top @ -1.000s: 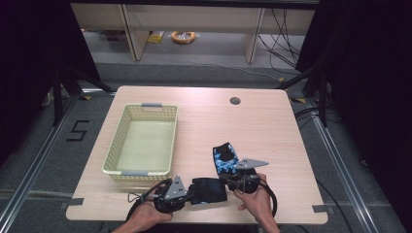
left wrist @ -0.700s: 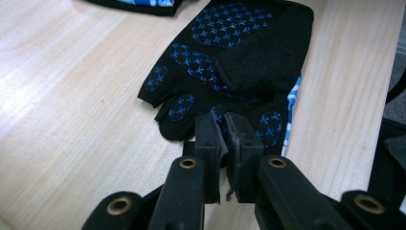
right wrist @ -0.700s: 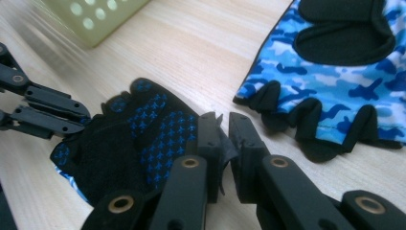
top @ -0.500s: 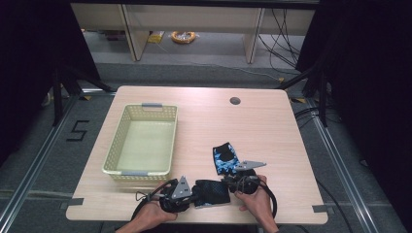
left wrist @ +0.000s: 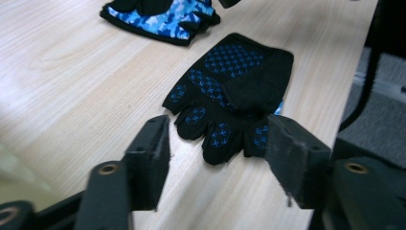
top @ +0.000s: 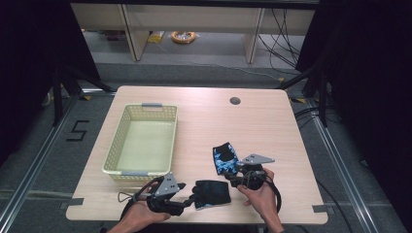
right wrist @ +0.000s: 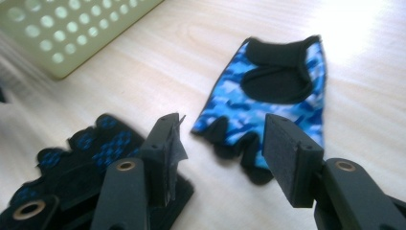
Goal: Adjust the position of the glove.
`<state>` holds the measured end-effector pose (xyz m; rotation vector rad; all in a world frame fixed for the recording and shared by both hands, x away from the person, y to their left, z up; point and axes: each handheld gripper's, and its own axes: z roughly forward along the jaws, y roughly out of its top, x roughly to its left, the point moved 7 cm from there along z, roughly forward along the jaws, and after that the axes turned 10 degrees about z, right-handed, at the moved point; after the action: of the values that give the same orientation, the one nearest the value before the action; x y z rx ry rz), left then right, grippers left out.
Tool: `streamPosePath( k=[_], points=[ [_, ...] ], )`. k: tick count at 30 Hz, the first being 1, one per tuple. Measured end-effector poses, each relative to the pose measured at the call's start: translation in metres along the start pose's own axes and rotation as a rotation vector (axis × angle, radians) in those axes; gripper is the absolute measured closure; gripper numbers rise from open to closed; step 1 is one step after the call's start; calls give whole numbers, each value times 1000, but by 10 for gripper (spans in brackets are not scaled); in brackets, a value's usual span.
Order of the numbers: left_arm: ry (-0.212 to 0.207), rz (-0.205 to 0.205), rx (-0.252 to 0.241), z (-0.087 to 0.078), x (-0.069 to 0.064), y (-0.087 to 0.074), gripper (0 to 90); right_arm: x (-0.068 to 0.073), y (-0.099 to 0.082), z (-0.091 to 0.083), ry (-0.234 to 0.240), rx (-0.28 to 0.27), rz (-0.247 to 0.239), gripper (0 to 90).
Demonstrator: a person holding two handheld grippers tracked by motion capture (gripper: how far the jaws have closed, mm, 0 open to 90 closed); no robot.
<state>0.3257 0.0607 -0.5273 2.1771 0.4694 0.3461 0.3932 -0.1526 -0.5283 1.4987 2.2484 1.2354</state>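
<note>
A black glove [top: 212, 192] with blue dots lies flat near the table's front edge. In the left gripper view the black glove [left wrist: 230, 91] lies palm up, its finger ends just past my left gripper [left wrist: 218, 143]. That gripper's jaws have just been opening and press on nothing. A blue camouflage glove [top: 225, 158] lies behind the black one. My right gripper [right wrist: 220, 139] has also just been opening, and the blue glove [right wrist: 273, 100] lies beyond its jaws, untouched. From above, the left gripper [top: 190, 199] is left of the black glove and the right gripper [top: 233, 178] is to the glove's right.
A pale yellow plastic basket [top: 112, 160] stands on the table's left half with nothing inside. A round cable hole [top: 235, 101] sits near the far edge. The wooden table [top: 262, 126] is bare at the back right. A corner of the basket [right wrist: 72, 33] lies beyond the right gripper.
Both grippers have opened and let go of the black glove, which now lies flat. The left gripper has drawn back a little to the left.
</note>
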Motion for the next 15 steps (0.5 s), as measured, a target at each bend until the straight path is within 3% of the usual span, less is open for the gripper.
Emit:
streamPosePath(
  k=[1,4,7,8,9,10,13,15],
  points=[
    [-3,-34,-5,-2,-2,-1,365,-1,3,1,-6,-10,4,485],
    [-10,-27,14,-9,-2,-8,333,-5,11,4,-27,-9,-30,484],
    [-21,-73,7,-12,-7,-16,322,-7,20,10,-27,2,-76,483],
    [-21,-73,7,-12,-7,-16,320,-7,20,10,-27,2,-76,483],
    [-18,-70,11,-13,-7,-17,320,-10,22,14,-40,39,-117,487],
    [-22,-54,5,-13,-6,-18,319,-13,25,17,-39,32,-139,497],
    [-23,-86,19,-15,-7,-21,316,-15,30,29,-4,42,-131,504],
    [-23,-78,15,-15,-7,-23,316,-15,32,36,8,64,-132,516]
  ],
)
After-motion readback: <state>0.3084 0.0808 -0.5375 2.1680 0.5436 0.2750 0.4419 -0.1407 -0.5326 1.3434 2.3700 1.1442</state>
